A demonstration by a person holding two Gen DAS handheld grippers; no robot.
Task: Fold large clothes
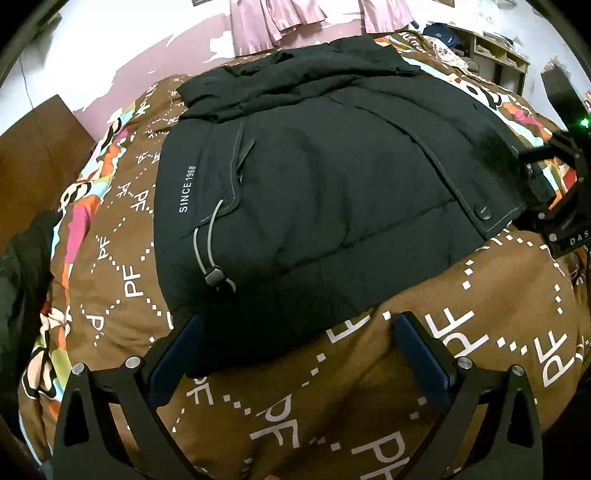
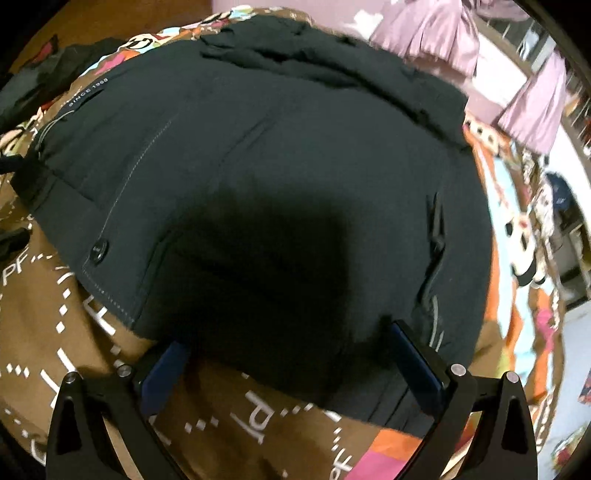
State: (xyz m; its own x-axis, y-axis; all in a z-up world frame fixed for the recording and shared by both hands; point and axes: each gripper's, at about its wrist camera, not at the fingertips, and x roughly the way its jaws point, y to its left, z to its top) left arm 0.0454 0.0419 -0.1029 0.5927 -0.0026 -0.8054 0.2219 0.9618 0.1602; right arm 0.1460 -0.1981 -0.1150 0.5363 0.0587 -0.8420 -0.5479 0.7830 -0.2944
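Note:
A large black padded jacket (image 1: 332,177) lies spread on a bed with a brown "PF" patterned cover (image 1: 369,387). It has "SINCE 1968" printed on one side, a grey drawcord and a snap button. My left gripper (image 1: 299,332) is open and empty, just above the jacket's near hem at its left corner. My right gripper (image 2: 288,347) is open at the jacket's (image 2: 277,166) near hem, its fingers straddling the hem edge without closing on it. The right gripper also shows in the left wrist view (image 1: 565,192), at the jacket's right edge.
Another dark garment (image 1: 22,266) lies at the bed's left edge. Pink curtains (image 1: 280,18) hang on the wall behind the bed. A wooden shelf unit (image 1: 495,48) stands at the far right. A wooden board (image 1: 33,147) stands at the left.

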